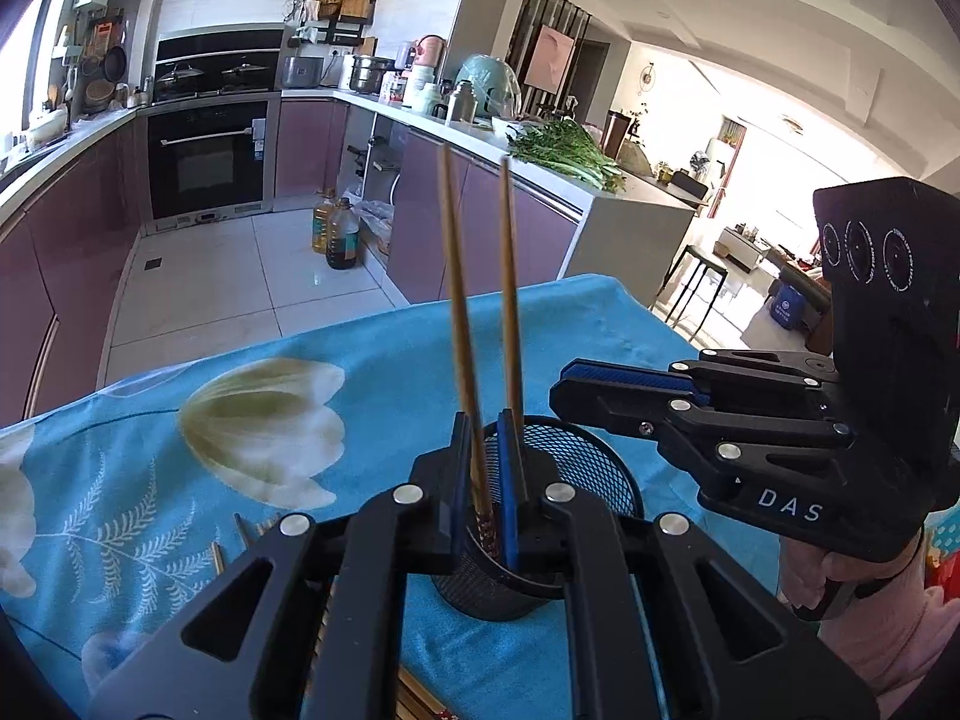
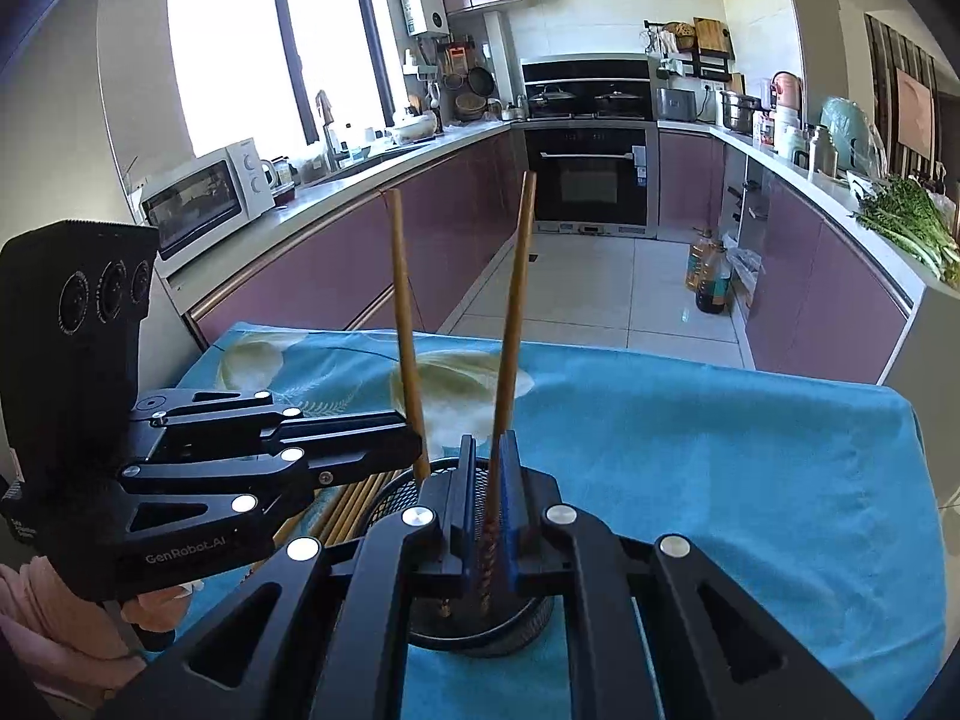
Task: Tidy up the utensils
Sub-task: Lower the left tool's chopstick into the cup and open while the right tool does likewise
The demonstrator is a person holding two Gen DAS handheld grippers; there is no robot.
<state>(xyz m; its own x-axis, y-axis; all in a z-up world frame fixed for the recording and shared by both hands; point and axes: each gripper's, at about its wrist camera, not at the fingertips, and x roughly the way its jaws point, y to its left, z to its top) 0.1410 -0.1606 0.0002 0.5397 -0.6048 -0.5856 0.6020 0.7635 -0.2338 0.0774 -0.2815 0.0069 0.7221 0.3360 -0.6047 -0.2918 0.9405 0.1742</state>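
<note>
A black mesh cup (image 1: 576, 468) stands on the blue flowered cloth (image 1: 360, 372); it also shows in the right wrist view (image 2: 396, 498). Two wooden chopsticks stand upright in it. My left gripper (image 1: 485, 426) is shut on one chopstick (image 1: 459, 300) just above the cup's rim. The other chopstick (image 1: 510, 276) stands just to its right. My right gripper (image 2: 487, 450) is shut on that chopstick (image 2: 513, 312) above the cup. The left-held chopstick (image 2: 405, 312) stands to its left. Each gripper shows in the other's view: the right (image 1: 561, 387), the left (image 2: 414, 450).
Several loose chopsticks lie on the cloth left of the cup (image 2: 354, 504) and under my left gripper (image 1: 240, 531). Beyond the table's far edge (image 1: 336, 324) is a tiled kitchen floor with oil bottles (image 1: 336, 231), purple cabinets and an oven (image 1: 207, 159).
</note>
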